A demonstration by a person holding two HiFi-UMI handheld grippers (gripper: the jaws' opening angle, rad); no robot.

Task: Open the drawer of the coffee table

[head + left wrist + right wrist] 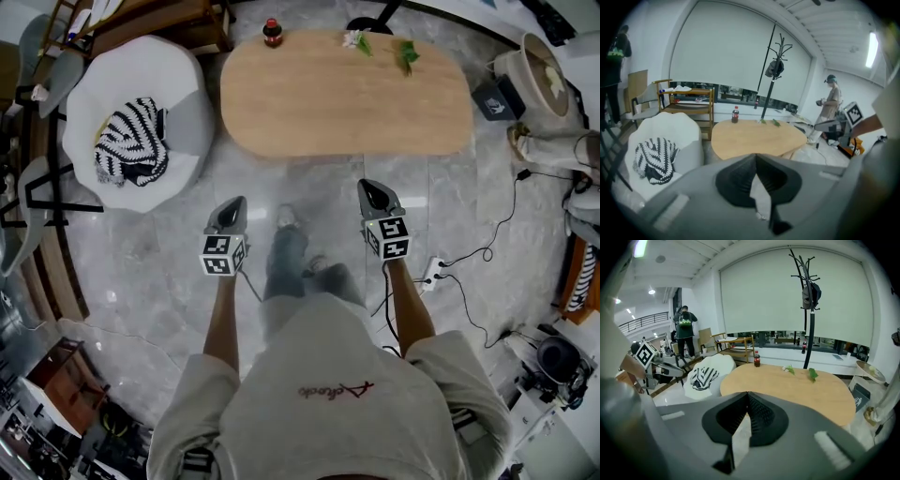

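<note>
Grey plastic jaws on the left gripper [232, 208] were pressed together with nothing between them, and those on the right gripper [373, 192] were the same, closed and empty. Both pointed forward and somewhat downward at the coffee table [347, 94], which lay straight ahead of them, apart, with a strip of marble floor [309, 178] between. Its oval wooden top ran long from side to side across the person's front, so the jaws faced one long edge squarely. The left gripper stood opposite the table's left end, close to the white armchair [141, 84]. The right gripper stood opposite the middle-right of the near edge and looked a little nearer to it. I could not make out the drawer from either gripper view or from above, as the top overhung whatever sat beneath. I judged it would be on that near side, below the top, so a gripper would have to go lower and forward, and open
</note>
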